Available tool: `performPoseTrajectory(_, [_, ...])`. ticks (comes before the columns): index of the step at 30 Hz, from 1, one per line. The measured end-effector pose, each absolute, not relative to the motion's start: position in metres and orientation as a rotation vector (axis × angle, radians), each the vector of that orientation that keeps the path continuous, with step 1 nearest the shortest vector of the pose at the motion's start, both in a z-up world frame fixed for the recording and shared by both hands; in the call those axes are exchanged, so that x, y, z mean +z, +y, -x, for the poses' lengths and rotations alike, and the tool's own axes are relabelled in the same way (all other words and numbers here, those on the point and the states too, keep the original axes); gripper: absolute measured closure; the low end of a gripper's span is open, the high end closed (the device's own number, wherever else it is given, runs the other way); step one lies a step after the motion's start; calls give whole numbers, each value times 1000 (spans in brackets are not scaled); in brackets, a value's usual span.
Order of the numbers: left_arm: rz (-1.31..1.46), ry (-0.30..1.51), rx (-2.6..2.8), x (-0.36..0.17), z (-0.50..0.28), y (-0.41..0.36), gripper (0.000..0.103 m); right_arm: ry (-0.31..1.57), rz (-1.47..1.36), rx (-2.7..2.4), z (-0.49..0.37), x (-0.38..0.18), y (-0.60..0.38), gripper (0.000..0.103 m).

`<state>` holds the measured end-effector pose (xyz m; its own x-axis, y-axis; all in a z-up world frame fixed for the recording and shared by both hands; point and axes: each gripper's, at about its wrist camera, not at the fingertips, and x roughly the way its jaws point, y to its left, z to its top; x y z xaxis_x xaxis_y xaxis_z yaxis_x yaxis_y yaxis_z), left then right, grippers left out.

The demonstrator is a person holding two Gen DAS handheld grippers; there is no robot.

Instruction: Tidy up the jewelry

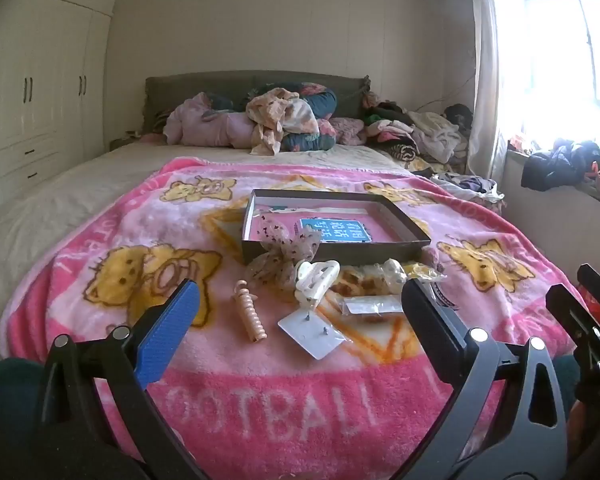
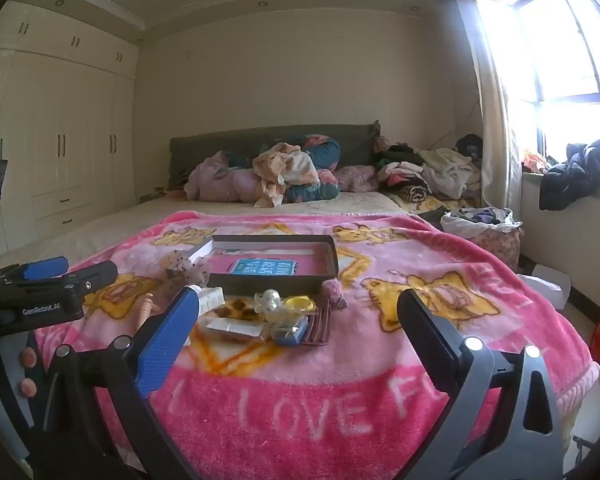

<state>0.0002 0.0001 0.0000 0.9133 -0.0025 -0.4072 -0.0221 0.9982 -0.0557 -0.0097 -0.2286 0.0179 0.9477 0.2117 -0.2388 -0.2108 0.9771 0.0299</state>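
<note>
Both grippers hover low over the pink blanket (image 1: 260, 364) on the bed, jaws spread wide and holding nothing. Just ahead of the left gripper (image 1: 296, 304), between its jaws, lie an earring card (image 1: 312, 330), a peach spiral hair tie (image 1: 251, 314) and a white hair claw (image 1: 314, 278). Beyond them sits the open box (image 1: 396, 218). Ahead of the right gripper (image 2: 298, 306) lies the same heap of trinkets (image 2: 278, 312), untouched.
</note>
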Motion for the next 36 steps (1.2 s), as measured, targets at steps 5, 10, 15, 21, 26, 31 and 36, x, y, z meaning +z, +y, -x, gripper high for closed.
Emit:
performPoseTrajectory(5, [63, 419, 7, 0, 0, 0, 11, 249, -2, 213, 9, 18, -228, 6])
performPoseTrajectory(10, [63, 414, 8, 0, 0, 0, 11, 248, -4, 214, 10, 18, -228, 6])
performPoseTrajectory(15, [61, 412, 9, 0, 0, 0, 11, 247, -7, 216, 9, 18, -228, 6])
performPoseTrajectory(21, [65, 409, 7, 0, 0, 0, 11, 247, -8, 216, 10, 18, -228, 6])
performPoseTrajectory(26, [58, 407, 10, 0, 0, -1, 11, 245, -8, 215, 10, 18, -228, 6])
performPoseTrajectory(31, [62, 406, 9, 0, 0, -1, 11, 244, -9, 214, 10, 18, -228, 6])
performPoseTrajectory(36, [63, 405, 9, 0, 1, -1, 11, 243, -8, 214, 10, 18, -228, 6])
